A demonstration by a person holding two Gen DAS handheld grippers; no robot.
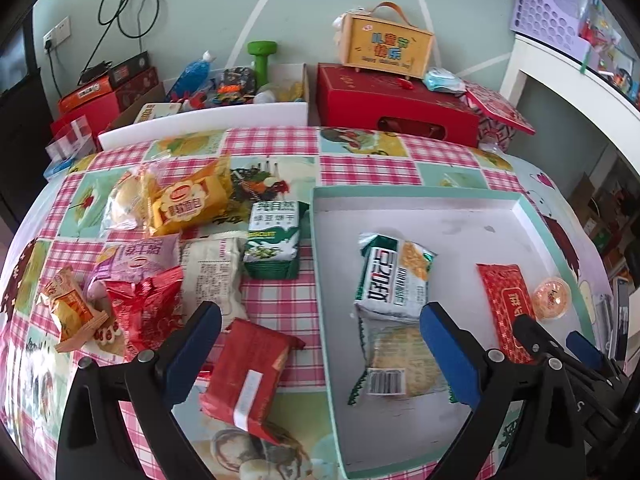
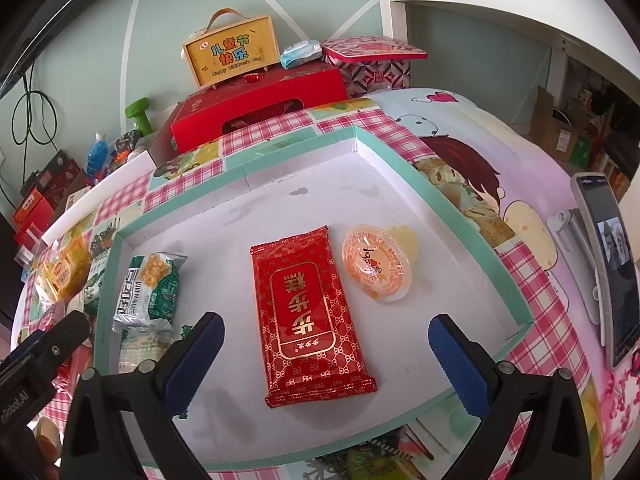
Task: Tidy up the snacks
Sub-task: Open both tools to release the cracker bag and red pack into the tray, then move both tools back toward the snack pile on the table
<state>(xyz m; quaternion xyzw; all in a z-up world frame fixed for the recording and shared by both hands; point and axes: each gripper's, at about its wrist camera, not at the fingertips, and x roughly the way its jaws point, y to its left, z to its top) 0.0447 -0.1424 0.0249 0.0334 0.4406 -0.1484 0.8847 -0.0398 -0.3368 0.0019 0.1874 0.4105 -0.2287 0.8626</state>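
A shallow teal-rimmed white tray lies on the table. In it lie a green-white cracker pack, a flat red pack with gold characters and an orange jelly cup. Left of the tray lie several loose snacks: a red pack, a green carton, a yellow bread pack, a white pack, a pink pack. My left gripper is open and empty over the tray's left rim. My right gripper is open and empty, its fingers on either side of the flat red pack, above it.
A checkered tablecloth covers the table. Behind it stand a red box, a yellow handled box, a white box of clutter and a green dumbbell. A phone on a stand is right of the tray.
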